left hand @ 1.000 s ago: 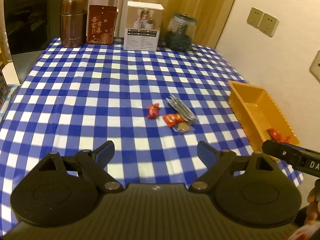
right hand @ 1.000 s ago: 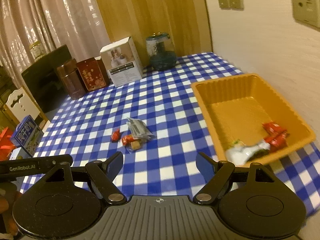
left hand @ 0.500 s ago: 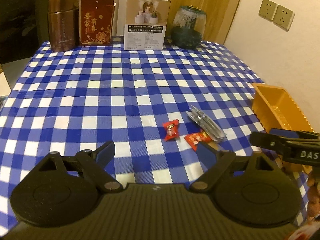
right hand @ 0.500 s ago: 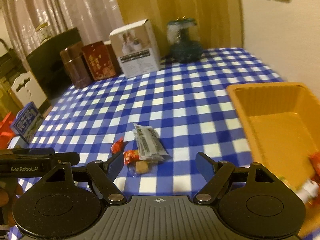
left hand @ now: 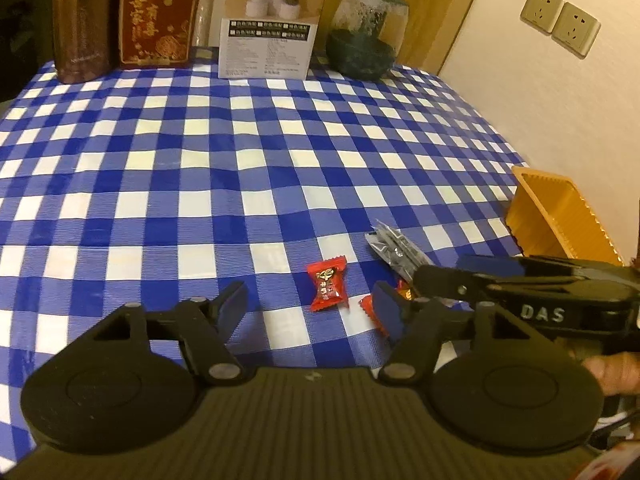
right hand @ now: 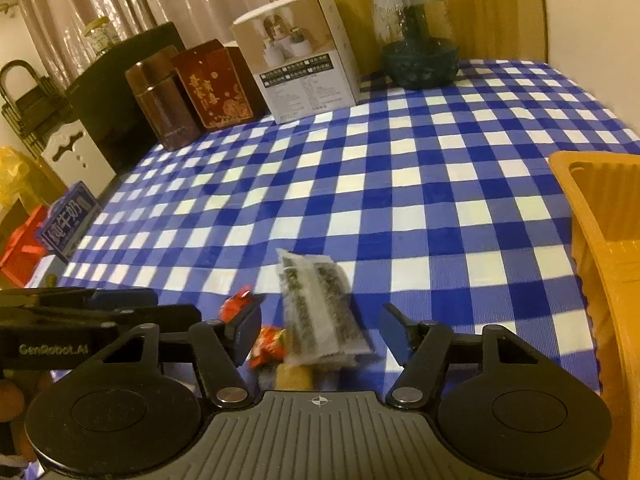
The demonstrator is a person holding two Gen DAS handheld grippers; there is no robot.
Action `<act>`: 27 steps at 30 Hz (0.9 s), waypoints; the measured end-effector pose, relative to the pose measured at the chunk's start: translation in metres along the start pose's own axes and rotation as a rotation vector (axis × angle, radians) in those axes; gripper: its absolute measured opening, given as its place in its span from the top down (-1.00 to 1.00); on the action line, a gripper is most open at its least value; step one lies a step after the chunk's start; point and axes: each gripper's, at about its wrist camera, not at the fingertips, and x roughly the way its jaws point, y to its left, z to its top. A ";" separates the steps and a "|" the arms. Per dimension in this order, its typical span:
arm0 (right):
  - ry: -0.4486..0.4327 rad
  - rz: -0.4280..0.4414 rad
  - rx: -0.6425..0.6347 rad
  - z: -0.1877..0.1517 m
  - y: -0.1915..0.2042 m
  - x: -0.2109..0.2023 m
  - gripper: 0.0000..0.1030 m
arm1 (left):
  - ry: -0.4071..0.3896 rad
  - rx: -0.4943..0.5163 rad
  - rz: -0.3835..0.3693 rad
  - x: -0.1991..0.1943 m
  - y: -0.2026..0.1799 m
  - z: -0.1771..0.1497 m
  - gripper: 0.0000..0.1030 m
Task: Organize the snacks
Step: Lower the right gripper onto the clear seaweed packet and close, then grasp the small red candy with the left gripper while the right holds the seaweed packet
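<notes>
Both grippers hang low over a table covered with a blue-and-white checked cloth [left hand: 248, 168]. The snacks lie in a small cluster near the front edge.

Left gripper [left hand: 312, 306]: its jaws have just been closing and now stand partly apart. A red candy [left hand: 328, 283] lies on the cloth between the fingertips; the pads do not touch it. A second red candy [left hand: 372, 312] lies just beside the right fingertip, partly hidden by it.

Right gripper [right hand: 320, 330]: its jaws have just been closing and stand partly apart. A grey packet [right hand: 318, 308] lies flat on the cloth between the fingertips, with a gap on each side. A red wrapper [right hand: 270, 346] lies against the packet's left edge, near the left fingertip. A small tan snack [right hand: 294, 378] shows just below the packet.

An orange tray [right hand: 600, 264] stands on the right of the table, well apart from the cluster. Its inside is mostly out of view.

At the far edge of the table stand a brown tin [left hand: 82, 28], a red box [left hand: 158, 20], a white box [left hand: 272, 24] and a glass jar [left hand: 366, 36].
</notes>
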 end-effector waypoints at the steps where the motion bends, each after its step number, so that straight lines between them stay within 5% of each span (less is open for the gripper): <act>1: 0.005 -0.001 0.002 0.002 -0.001 0.003 -0.19 | 0.001 0.000 -0.003 0.001 0.000 0.000 -0.21; 13: 0.045 -0.044 -0.027 0.007 0.005 0.021 0.20 | 0.018 0.012 0.018 0.018 0.001 0.000 -0.09; 19: 0.046 -0.225 -0.125 0.003 0.002 0.012 0.20 | 0.011 0.050 0.006 0.026 -0.008 0.001 0.14; 27: 0.056 -0.133 0.000 0.004 -0.018 0.007 -0.01 | 0.025 0.088 0.005 0.042 -0.016 0.000 0.29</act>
